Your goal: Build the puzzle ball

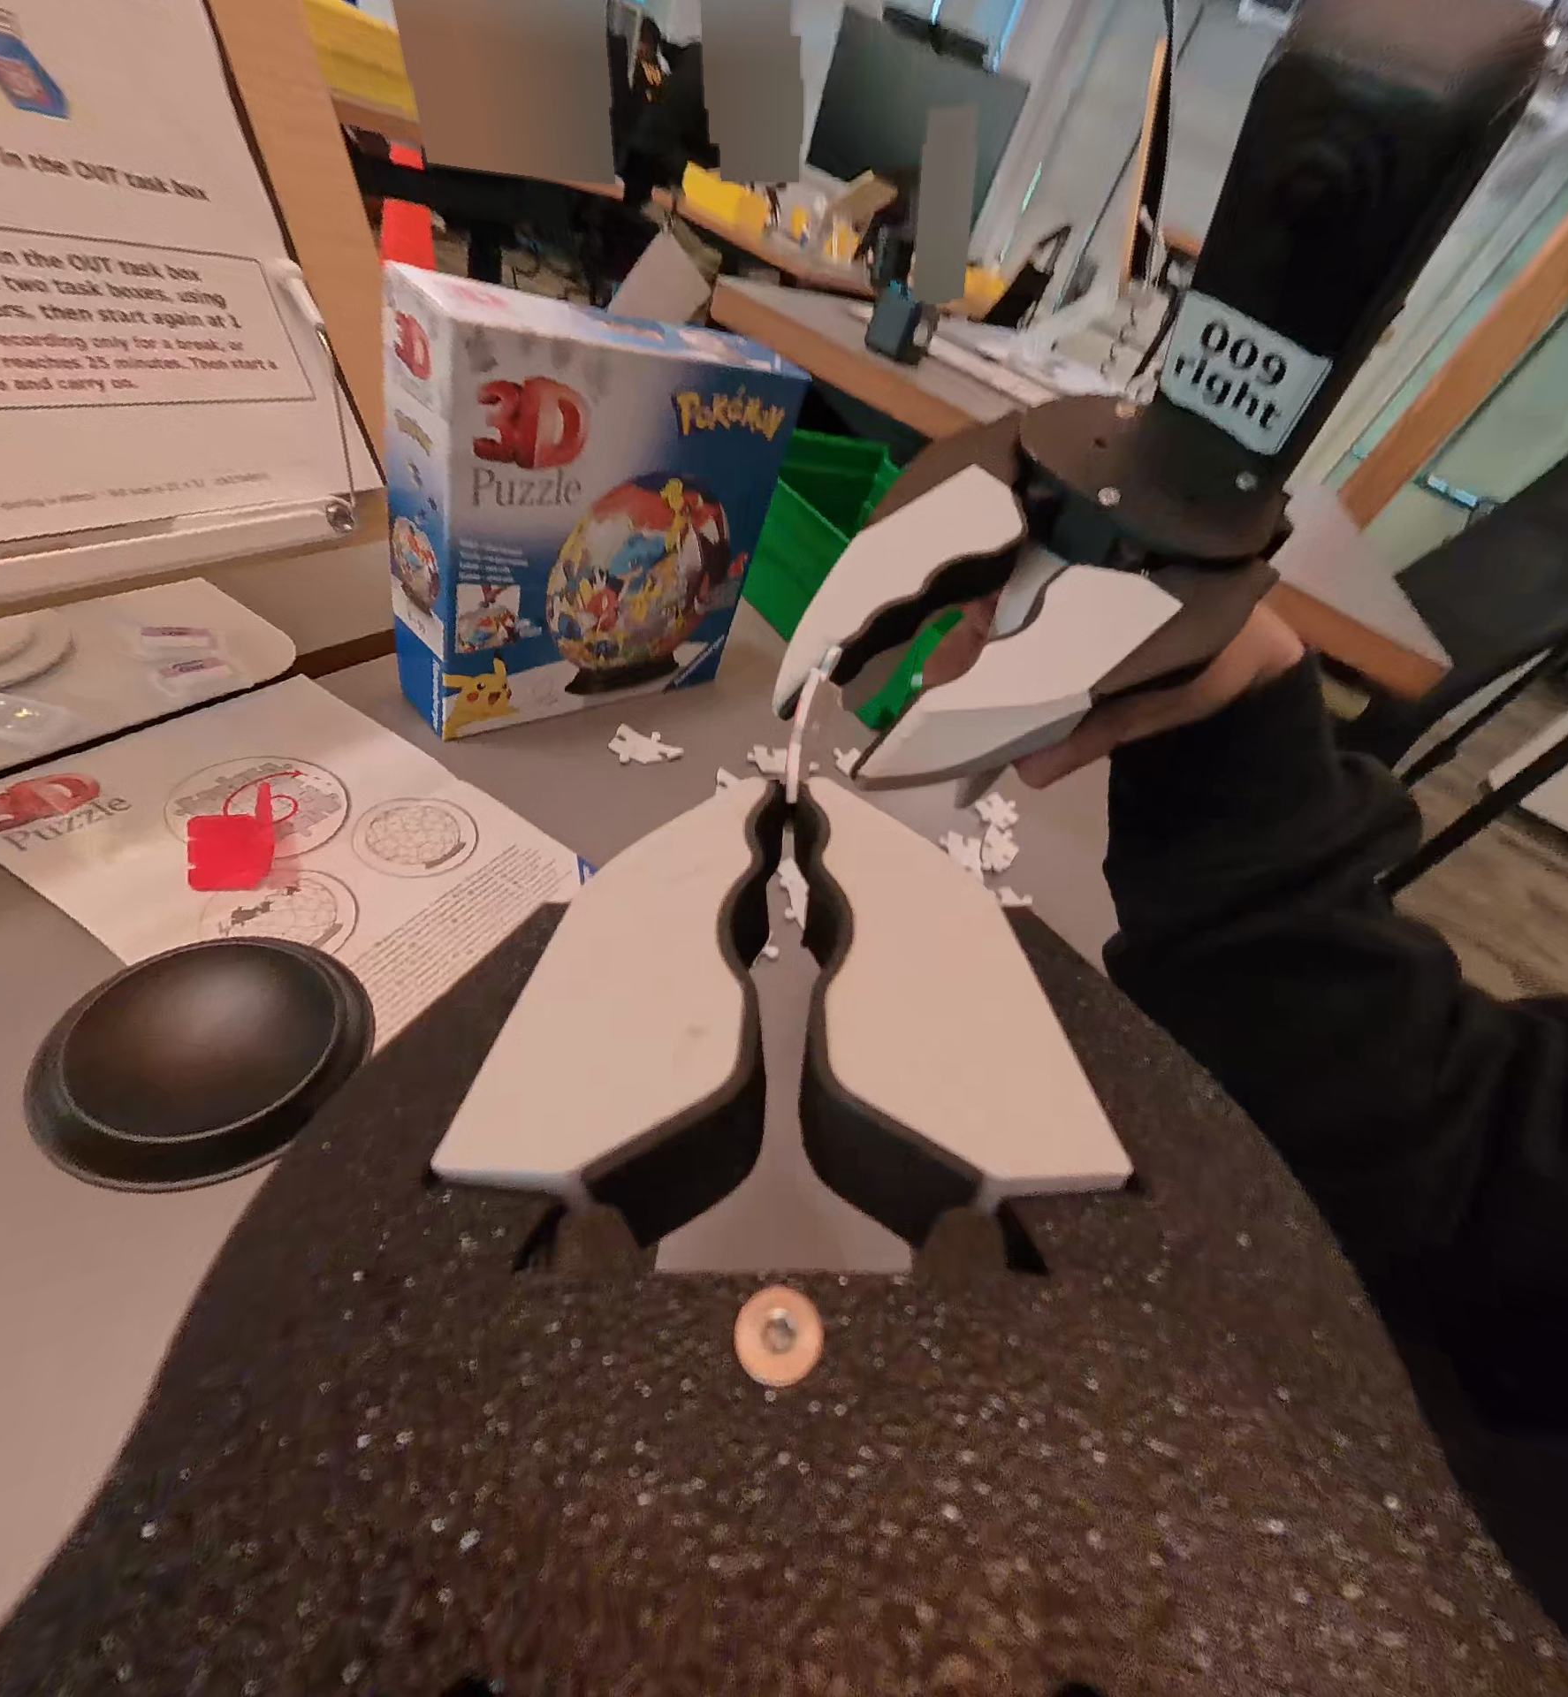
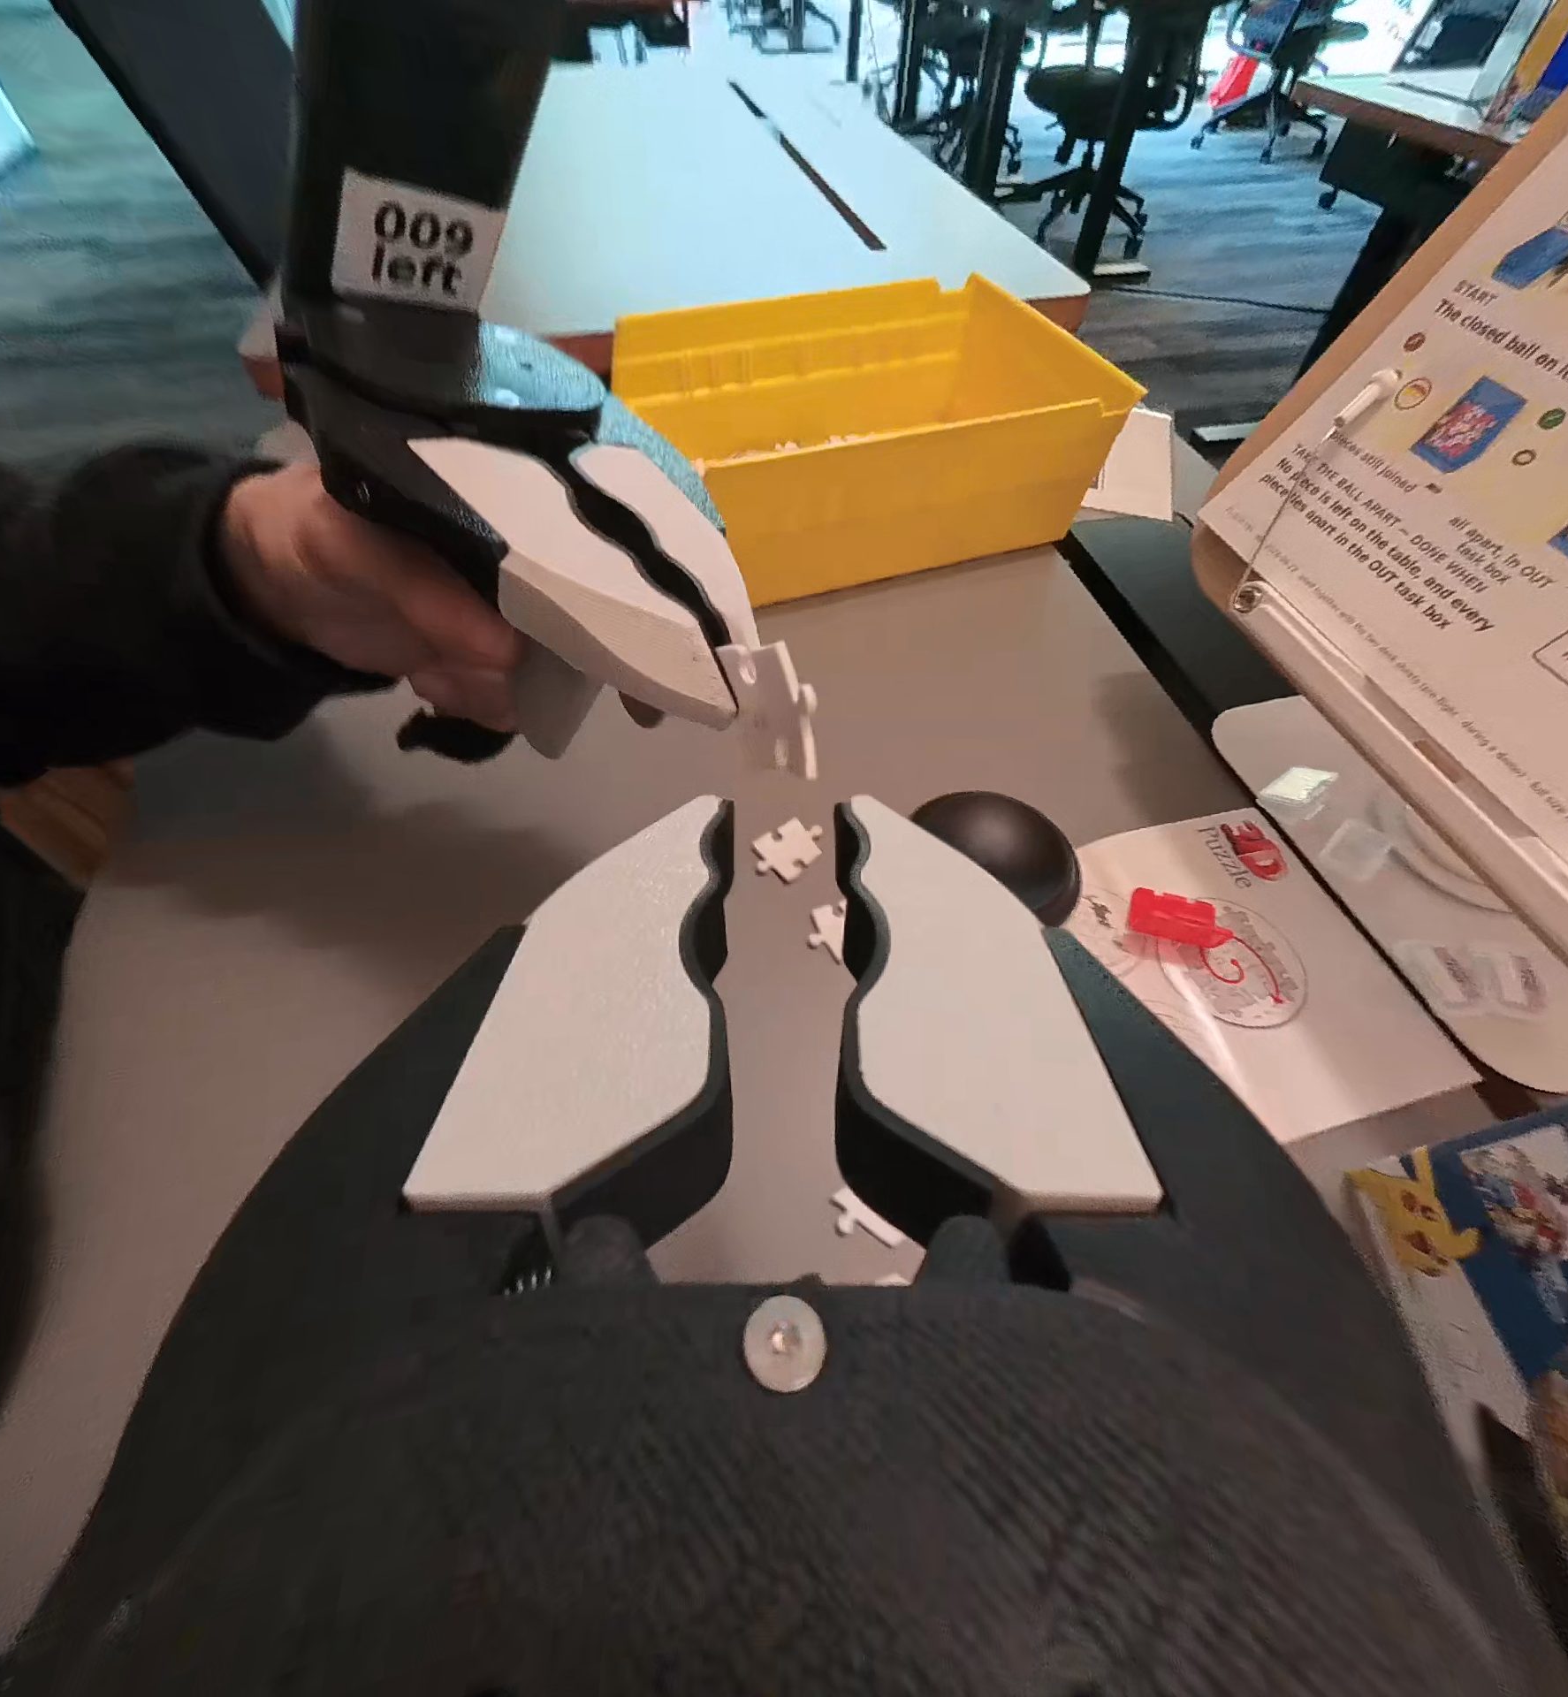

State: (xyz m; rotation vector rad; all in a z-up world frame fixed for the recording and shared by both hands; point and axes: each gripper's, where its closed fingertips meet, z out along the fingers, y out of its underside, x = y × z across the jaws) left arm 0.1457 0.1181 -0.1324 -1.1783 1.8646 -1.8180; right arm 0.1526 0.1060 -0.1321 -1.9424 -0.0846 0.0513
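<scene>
My left gripper [image 1: 789, 795] is shut on a white puzzle piece [image 1: 803, 725], seen edge-on and held above the grey table. In the right wrist view the left gripper [image 2: 731, 700] comes in from the upper left, and the held piece [image 2: 778, 712] hangs below its tips, blank side showing. My right gripper [image 2: 782, 810] is open and empty, its tips just below and in front of the held piece. In the left wrist view the right gripper [image 1: 831, 735] points down-left with one fingertip close beside the piece. Loose white pieces [image 2: 788, 845] lie on the table between the right fingers.
A black dome stand [image 1: 197, 1047] [image 2: 1001, 849] sits by a printed leaflet [image 1: 450, 882] with a red plastic part [image 1: 229, 849]. The puzzle box [image 1: 578, 514] stands behind. There is also a yellow bin [image 2: 854, 542], a green bin [image 1: 817, 514], more loose pieces [image 1: 982, 840] and an instruction board [image 2: 1451, 459]. The tips of both grippers are at nearly the same place.
</scene>
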